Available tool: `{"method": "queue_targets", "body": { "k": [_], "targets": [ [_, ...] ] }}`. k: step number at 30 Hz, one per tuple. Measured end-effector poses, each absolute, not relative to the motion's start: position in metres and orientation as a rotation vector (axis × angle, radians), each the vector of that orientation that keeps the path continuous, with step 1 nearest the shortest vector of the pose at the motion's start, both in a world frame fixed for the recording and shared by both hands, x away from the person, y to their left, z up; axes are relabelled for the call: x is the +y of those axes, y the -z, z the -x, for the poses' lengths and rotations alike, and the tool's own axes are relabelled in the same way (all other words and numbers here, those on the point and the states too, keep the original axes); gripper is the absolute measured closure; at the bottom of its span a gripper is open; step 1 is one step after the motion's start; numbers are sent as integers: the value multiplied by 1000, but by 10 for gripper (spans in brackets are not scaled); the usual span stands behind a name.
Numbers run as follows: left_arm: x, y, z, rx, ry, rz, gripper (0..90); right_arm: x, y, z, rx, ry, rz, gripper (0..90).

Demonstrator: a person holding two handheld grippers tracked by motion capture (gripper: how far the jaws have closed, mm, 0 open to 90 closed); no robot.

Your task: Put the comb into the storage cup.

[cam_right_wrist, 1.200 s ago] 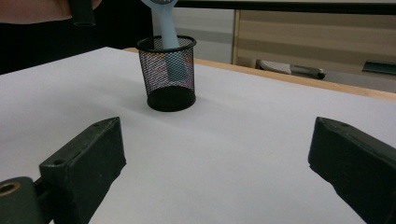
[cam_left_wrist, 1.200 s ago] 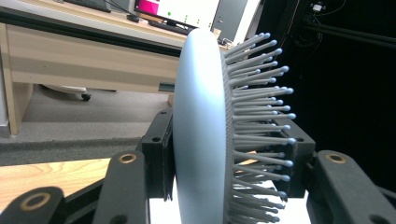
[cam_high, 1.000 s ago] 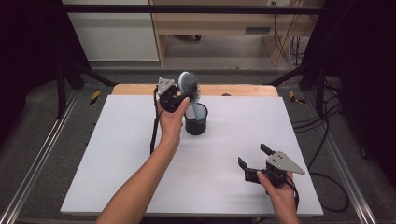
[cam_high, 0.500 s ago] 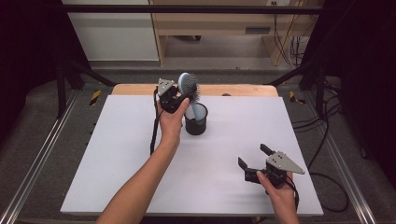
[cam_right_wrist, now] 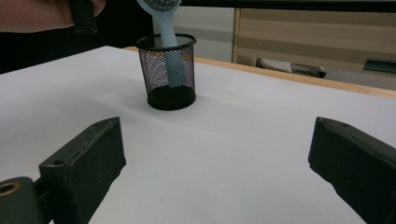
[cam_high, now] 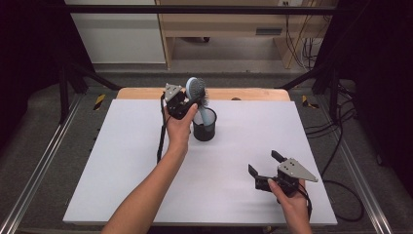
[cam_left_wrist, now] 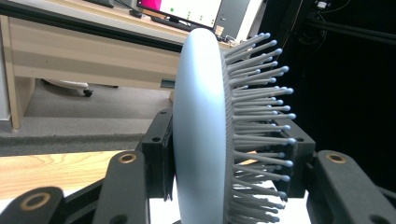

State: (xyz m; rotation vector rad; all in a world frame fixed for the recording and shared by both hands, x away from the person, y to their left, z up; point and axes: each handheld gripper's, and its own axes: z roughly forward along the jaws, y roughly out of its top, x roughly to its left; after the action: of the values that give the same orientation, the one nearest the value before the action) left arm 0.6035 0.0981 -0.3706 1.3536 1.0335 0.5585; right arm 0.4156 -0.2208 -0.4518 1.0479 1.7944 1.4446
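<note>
High view: left tongs [cam_high: 187, 103] clamp the hairbrush [cam_high: 196, 91] head, handle inside the mesh cup [cam_high: 204, 129] mid-desk [cam_high: 122, 161]; right tongs [cam_high: 265, 165] idle wide; tilted release could topple the light cup.

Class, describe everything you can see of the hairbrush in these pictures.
The hairbrush is pale blue, smooth and plastic-looking, with an oval head and rows of grey ball-tipped bristles on one face. It stands nearly upright, slightly tilted, head uppermost. Its handle reaches down inside the black wire-mesh cup on the white table. The left gripper is shut on its head, one jaw on the back, the other among the bristles.
</note>
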Motion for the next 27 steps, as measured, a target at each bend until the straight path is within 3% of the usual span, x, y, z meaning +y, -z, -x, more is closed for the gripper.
{"method": "queue_targets", "body": {
  "k": [27],
  "targets": [
    [97,382,-604,1064,-528,-1328,490,-221,452,-416,1803,-1450,-1048,37]
  ]
}}
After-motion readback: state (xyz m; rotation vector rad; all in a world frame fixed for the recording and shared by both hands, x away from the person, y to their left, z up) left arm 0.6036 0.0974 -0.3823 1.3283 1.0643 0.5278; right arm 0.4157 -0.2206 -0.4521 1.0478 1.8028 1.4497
